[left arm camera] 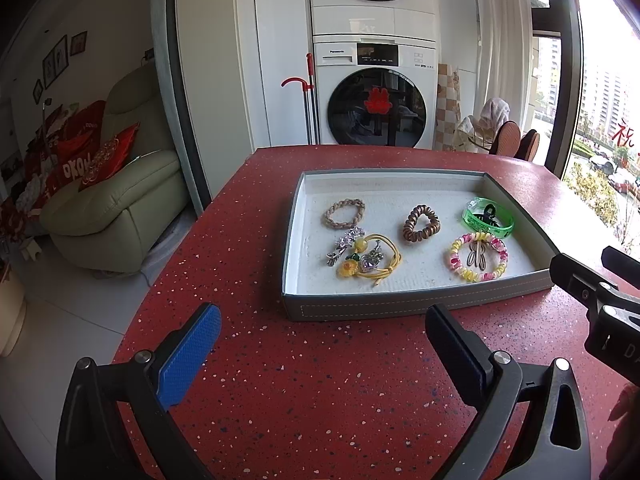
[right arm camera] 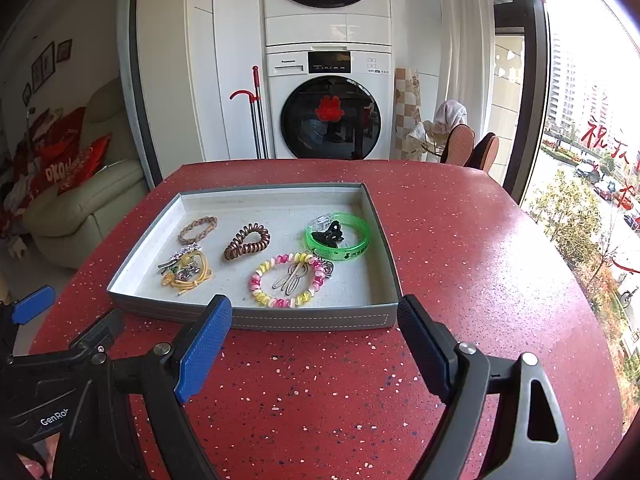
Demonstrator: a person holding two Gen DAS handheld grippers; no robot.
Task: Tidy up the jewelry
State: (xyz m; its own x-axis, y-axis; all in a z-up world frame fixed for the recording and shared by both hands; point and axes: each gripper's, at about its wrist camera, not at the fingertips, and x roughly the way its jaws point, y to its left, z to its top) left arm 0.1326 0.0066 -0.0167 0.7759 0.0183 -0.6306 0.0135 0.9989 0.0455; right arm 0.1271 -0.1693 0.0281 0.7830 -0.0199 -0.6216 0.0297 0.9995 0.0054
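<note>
Right wrist view, left to right: braided bracelet (right arm camera: 197, 229), yellow tangle (right arm camera: 187, 270), brown coil (right arm camera: 247, 241), pink-yellow bracelet (right arm camera: 287, 280) and green bangle (right arm camera: 337, 236) all sit inside our tray (right arm camera: 312, 322) on the red surface (right arm camera: 460, 240). Looks mostly sorted, maybe untangling left. Both our left gripper (left arm camera: 320, 354) and right gripper (right arm camera: 316, 350) hover below it, fingers spread, empty.

Left gripper (left arm camera: 322, 334): black plastic frame, two forked arms, each with a round silver screw at the finger joint; fingers (left arm camera: 191, 356) faced with blue cross-hatched textured pads; triangular cut-out in the right arm.

Right gripper (right arm camera: 314, 342): same build, black body, blue textured pads (right arm camera: 204, 354), silver screws, triangular cut-out.

Marking: white lettering "GenRo…" on the left gripper's black housing, seen from the right wrist view, partly cut off.
</note>
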